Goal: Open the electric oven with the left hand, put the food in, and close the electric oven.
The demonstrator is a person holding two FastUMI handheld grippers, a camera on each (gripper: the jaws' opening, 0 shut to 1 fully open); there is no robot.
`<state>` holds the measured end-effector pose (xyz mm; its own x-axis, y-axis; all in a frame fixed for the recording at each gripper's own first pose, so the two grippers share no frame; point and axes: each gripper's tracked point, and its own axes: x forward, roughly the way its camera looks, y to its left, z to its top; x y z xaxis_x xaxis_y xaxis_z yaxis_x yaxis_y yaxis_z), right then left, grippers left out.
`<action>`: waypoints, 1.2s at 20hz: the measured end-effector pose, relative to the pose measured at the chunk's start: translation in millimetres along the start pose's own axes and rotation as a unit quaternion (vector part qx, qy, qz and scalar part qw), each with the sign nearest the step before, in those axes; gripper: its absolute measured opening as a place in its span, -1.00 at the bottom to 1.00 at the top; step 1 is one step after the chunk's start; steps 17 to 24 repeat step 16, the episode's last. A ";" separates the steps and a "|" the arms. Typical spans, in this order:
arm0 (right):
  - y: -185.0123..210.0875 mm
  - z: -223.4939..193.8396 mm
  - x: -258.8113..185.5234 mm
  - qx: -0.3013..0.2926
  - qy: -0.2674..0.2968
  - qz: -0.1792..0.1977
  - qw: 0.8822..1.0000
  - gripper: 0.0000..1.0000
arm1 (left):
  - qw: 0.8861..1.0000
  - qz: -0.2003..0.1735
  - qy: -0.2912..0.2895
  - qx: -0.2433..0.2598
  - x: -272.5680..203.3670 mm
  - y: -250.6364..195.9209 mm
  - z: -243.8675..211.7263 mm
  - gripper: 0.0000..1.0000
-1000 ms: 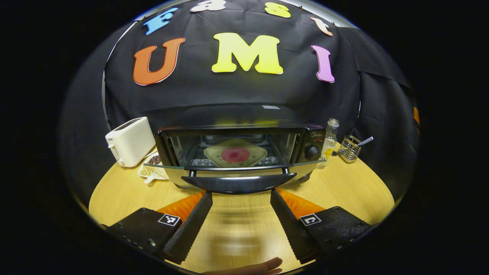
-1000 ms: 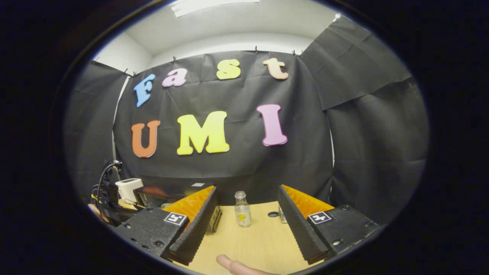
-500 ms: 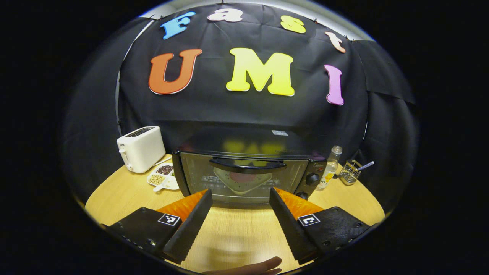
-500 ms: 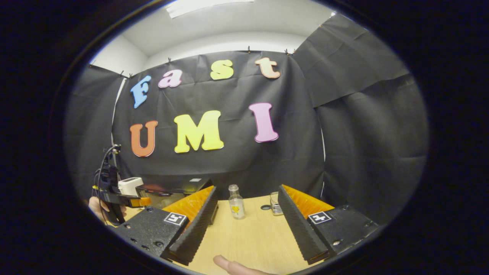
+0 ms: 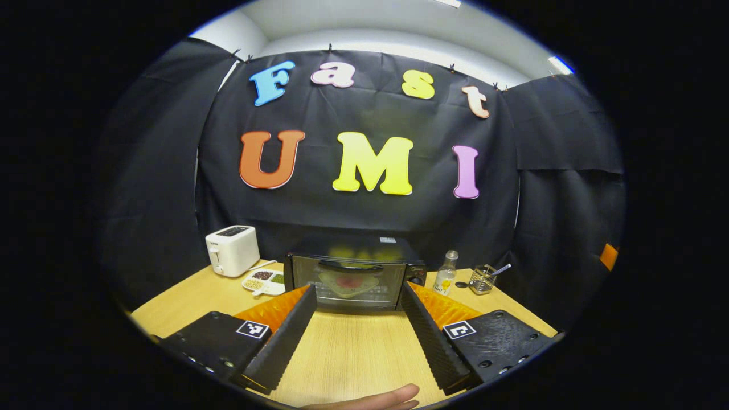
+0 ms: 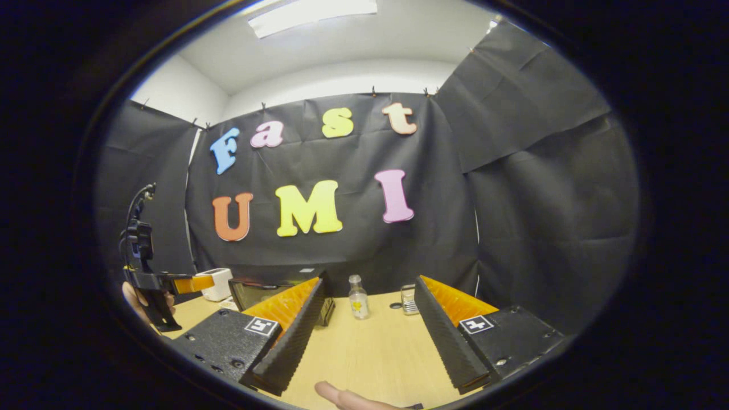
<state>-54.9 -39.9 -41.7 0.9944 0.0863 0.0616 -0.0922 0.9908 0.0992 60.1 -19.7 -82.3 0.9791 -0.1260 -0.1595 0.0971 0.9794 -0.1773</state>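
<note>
Two grippers: left gripper (image 5: pixel 356 330) and right gripper (image 6: pixel 364 336), fingers spread, holding nothing, above the table (image 5: pixel 353 353).
Electric oven (image 5: pixel 353 276): at the table's back, door closed.
Food (image 5: pixel 348 282): on a plate inside the oven, seen through the glass.
Toaster (image 5: pixel 232 250): left of the oven.
Bottle (image 5: pixel 447 273): just right of the oven.
</note>
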 end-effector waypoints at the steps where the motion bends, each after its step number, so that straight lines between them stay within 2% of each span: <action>1: 4.6 9.2 -9.2 -0.004 -0.012 0.002 1.000 1.00 | 1.000 0.002 -0.009 0.005 -16.4 -2.7 10.3 0.90; 2: 9.0 20.1 -16.8 -0.009 -0.024 0.003 1.000 0.90 | 1.000 0.004 -0.021 0.010 -32.0 -4.7 22.8 0.90; 6: 27.8 42.7 -30.7 -0.040 -0.053 0.005 0.998 0.90 | 0.998 0.001 -0.058 0.032 -80.9 -18.4 54.6 0.90; 9: 38.5 36.9 -35.8 -0.042 -0.043 0.004 0.998 0.92 | 0.997 0.013 -0.066 0.042 -110.6 -26.5 52.0 0.90; 10: 44.6 33.5 -39.0 -0.033 -0.039 0.012 0.999 1.00 | 0.996 0.017 -0.069 0.045 -116.4 -28.8 47.6 0.90; 11: 51.1 29.0 -40.3 -0.028 -0.035 0.025 0.999 0.92 | 0.996 0.018 -0.068 0.048 -123.1 -30.4 39.0 0.90; 12: 56.9 24.4 -41.0 -0.030 -0.032 0.036 0.998 0.92 | 0.996 0.015 -0.065 0.051 -128.6 -34.0 30.9 0.90; 15: 60.6 11.1 -40.6 -0.039 -0.020 0.055 0.998 0.93 | 0.996 0.014 -0.053 0.065 -135.1 -36.1 23.2 0.89; 24: 60.4 11.2 -40.3 -0.036 -0.020 0.055 0.998 0.92 | 0.996 0.018 -0.058 0.068 -134.8 -34.5 26.6 0.94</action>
